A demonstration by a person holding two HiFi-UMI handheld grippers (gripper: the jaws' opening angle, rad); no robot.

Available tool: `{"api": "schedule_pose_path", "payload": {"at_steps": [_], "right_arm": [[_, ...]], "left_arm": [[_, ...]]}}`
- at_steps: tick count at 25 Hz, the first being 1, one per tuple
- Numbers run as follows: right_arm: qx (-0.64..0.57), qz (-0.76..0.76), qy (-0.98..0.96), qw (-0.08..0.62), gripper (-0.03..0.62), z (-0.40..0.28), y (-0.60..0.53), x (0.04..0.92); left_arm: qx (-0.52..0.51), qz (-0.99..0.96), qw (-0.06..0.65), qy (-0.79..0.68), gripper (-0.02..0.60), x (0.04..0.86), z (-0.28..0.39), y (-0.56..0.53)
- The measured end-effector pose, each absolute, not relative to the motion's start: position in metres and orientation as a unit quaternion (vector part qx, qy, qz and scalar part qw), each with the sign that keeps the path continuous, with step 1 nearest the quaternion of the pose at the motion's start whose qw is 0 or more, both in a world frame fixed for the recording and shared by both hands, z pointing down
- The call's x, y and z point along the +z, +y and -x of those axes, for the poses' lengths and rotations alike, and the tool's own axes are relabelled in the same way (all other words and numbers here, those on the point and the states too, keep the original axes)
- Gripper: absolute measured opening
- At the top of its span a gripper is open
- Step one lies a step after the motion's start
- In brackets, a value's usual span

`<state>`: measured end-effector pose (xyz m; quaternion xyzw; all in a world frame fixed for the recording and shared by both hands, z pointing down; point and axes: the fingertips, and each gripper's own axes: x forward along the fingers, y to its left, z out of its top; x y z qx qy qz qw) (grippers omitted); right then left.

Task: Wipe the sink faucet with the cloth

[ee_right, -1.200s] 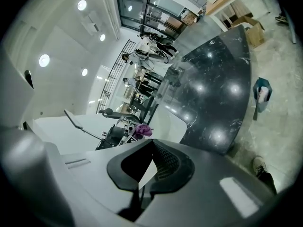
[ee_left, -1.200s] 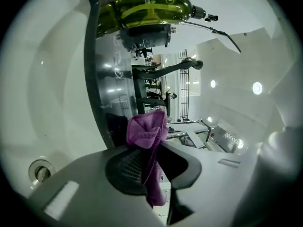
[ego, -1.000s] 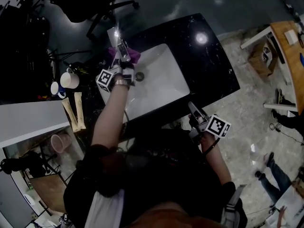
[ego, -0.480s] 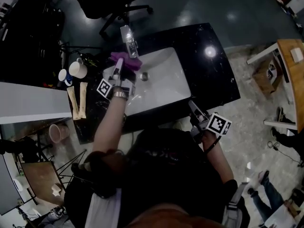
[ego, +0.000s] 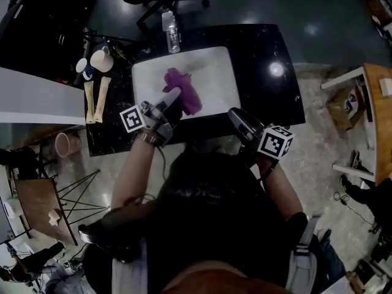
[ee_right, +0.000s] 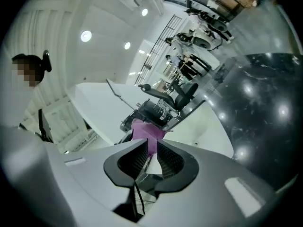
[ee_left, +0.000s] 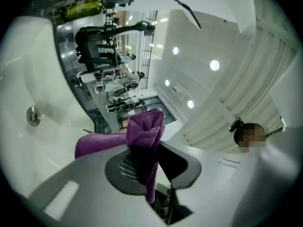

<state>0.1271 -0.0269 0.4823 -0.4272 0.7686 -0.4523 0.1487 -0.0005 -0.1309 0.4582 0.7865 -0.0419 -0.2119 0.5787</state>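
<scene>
left gripper — jaws clamp cloth | right gripper — jaws just opening, empty

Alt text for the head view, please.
Left gripper holds the purple cloth over the white sink, clear of the faucet at the far rim. Right gripper, empty, jaws just opening slightly, hangs at the counter's near edge.

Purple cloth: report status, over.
Left hand-held gripper shut on purple cloth, above white rectangular sink, clear of chrome faucet. Right hand-held gripper jaws just opening, empty. Nothing between cloth and faucet.
</scene>
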Motion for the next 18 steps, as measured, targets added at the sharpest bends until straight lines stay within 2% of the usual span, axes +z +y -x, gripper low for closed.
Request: {"api": "schedule_pose_path", "payload": {"at_steps": [6, 13, 18], "right_arm": [[-0.426, 0.333, 0.837, 0.082, 0.166, -0.087, -0.009, 0.470], [-0.469, 0.238, 0.848, 0.060, 0.206, -0.061, 0.025, 0.480], [-0.491, 0.149, 0.856, 0.069, 0.207, -0.043, 0.053, 0.472]], "left_arm": [[-0.169, -0.804, 0.569, -0.023, 0.066, 0.456, -0.026, -0.049], [-0.171, -0.805, 0.568, -0.016, 0.066, 0.462, -0.038, 0.004], [-0.143, -0.823, 0.550, 0.022, 0.066, 0.462, -0.034, 0.026]]}}
